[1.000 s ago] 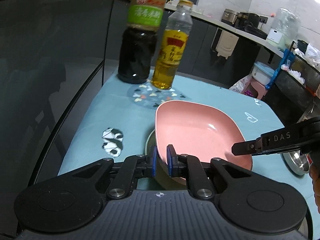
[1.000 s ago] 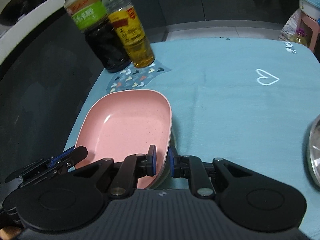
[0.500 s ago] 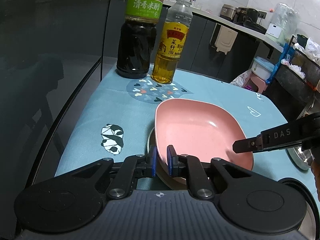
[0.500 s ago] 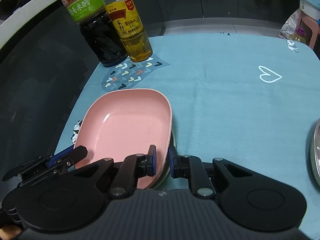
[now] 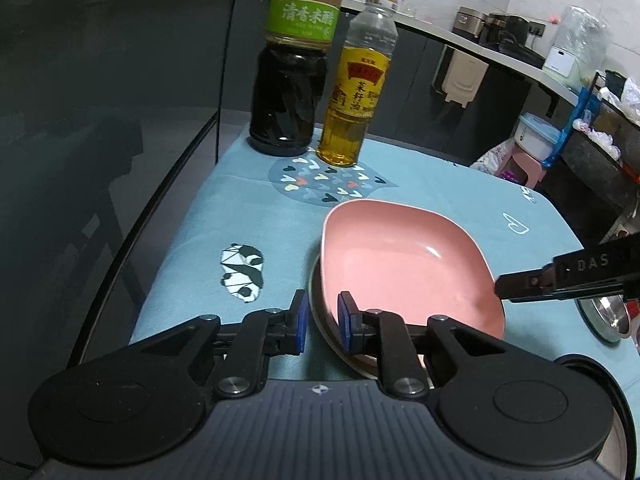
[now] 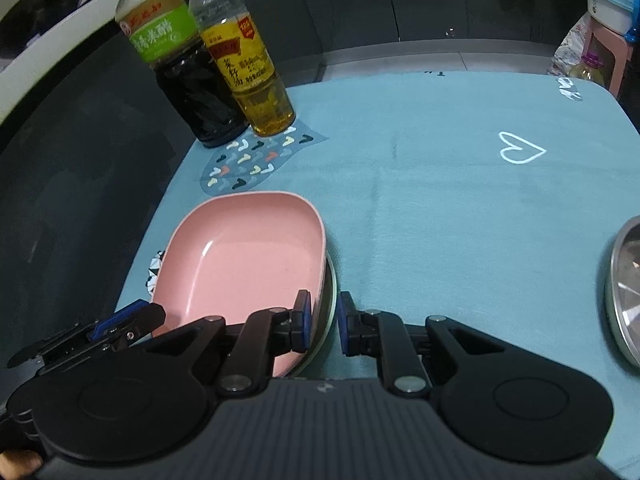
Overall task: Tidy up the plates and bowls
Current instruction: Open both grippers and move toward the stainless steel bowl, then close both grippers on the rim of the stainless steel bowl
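Observation:
A pink square plate (image 5: pixel 404 264) sits stacked on a round pale plate (image 5: pixel 320 316) on the blue tablecloth; both show in the right wrist view, pink plate (image 6: pixel 244 256) and round plate (image 6: pixel 330 292). My left gripper (image 5: pixel 320 322) is open, its jaws astride the stack's near left rim. My right gripper (image 6: pixel 323 322) is open, its jaws astride the stack's right rim. The right gripper's fingers (image 5: pixel 560 276) show at the plate's right side in the left wrist view.
A dark vinegar bottle (image 5: pixel 292 72) and a yellow oil bottle (image 5: pixel 356 88) stand at the table's far left corner. A steel bowl (image 6: pixel 624 292) lies at the right edge. The table's left edge drops off beside the panda print (image 5: pixel 242 272).
Both grippers have opened a little and let go of the plate rims. The pink plate has settled lower onto the round plate. Both cameras have pulled back slightly.

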{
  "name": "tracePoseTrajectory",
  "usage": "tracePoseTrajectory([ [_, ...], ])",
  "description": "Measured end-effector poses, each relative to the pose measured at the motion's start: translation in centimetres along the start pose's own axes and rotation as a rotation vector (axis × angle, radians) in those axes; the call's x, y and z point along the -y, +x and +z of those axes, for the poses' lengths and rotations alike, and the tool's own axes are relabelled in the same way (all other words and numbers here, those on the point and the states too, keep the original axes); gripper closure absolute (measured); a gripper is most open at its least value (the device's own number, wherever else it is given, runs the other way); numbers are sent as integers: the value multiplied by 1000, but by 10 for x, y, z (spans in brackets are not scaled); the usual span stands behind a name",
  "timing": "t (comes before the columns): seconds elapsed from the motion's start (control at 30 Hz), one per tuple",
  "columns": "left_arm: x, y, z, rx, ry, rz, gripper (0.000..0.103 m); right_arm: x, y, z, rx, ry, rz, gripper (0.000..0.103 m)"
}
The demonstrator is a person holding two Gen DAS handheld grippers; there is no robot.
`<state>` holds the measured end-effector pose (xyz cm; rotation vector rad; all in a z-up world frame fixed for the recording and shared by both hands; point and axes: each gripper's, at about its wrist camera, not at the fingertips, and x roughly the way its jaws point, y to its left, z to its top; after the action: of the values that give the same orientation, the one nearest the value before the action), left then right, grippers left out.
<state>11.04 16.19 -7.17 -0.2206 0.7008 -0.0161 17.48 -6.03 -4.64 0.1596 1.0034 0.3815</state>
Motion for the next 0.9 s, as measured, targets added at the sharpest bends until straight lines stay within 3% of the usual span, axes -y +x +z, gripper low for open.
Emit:
tracePoseTrajectory([
  [0.23, 8, -21, 8, 34, -5, 20, 86, 13, -19, -3, 37, 16, -2, 91],
  [0.43, 48, -35, 18, 63, 57, -62, 82, 50, -42, -14, 79, 70, -52, 91],
  [0.73, 133, -19, 23, -8, 171, -189, 81, 121, -87, -32, 144, 200, -146, 91],
  [0.9, 182, 1, 22, -70, 201, -252, 75, 160, -109, -44, 186, 290, -191, 88],
])
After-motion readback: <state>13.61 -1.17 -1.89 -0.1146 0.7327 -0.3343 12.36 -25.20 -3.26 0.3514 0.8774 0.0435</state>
